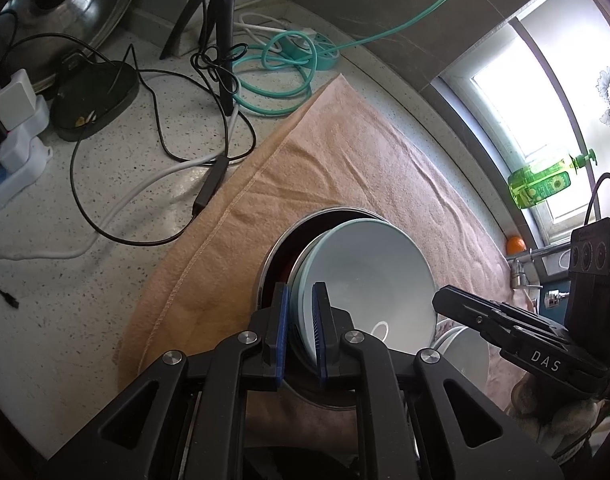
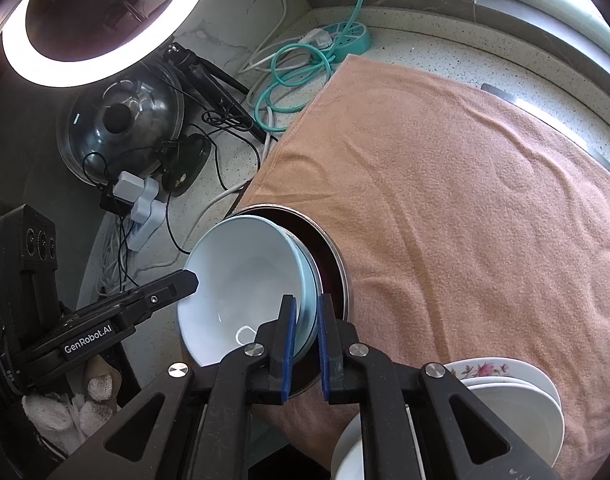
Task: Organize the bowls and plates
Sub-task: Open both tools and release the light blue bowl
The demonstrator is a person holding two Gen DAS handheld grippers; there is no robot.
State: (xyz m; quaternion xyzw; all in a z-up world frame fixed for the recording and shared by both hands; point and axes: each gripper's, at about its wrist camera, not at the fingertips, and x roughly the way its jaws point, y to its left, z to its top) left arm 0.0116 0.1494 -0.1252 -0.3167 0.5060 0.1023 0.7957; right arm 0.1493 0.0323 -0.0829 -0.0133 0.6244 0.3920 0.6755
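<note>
I have both tongs pinched on opposite rims of the pale blue bowls (image 1: 365,276), left gripper (image 1: 301,332) and right gripper (image 2: 305,344). The bowls sit tilted inside the metal bowl (image 2: 337,264) on the towel (image 2: 465,200). They look like glazed ceramic: stiff, slick, breakable, probably heavy, so rim grips must stay firm.

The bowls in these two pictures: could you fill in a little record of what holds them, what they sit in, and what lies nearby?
held thing: stack of pale blue bowls
left gripper: shut on the near rim of the stack
right gripper: shut on the opposite rim
under the bowls: metal dish with a dark inside
surface: peach towel on a speckled counter
nearby dishes: white plates, one with flowers
clutter: green cable, ring light, pot lid
</note>
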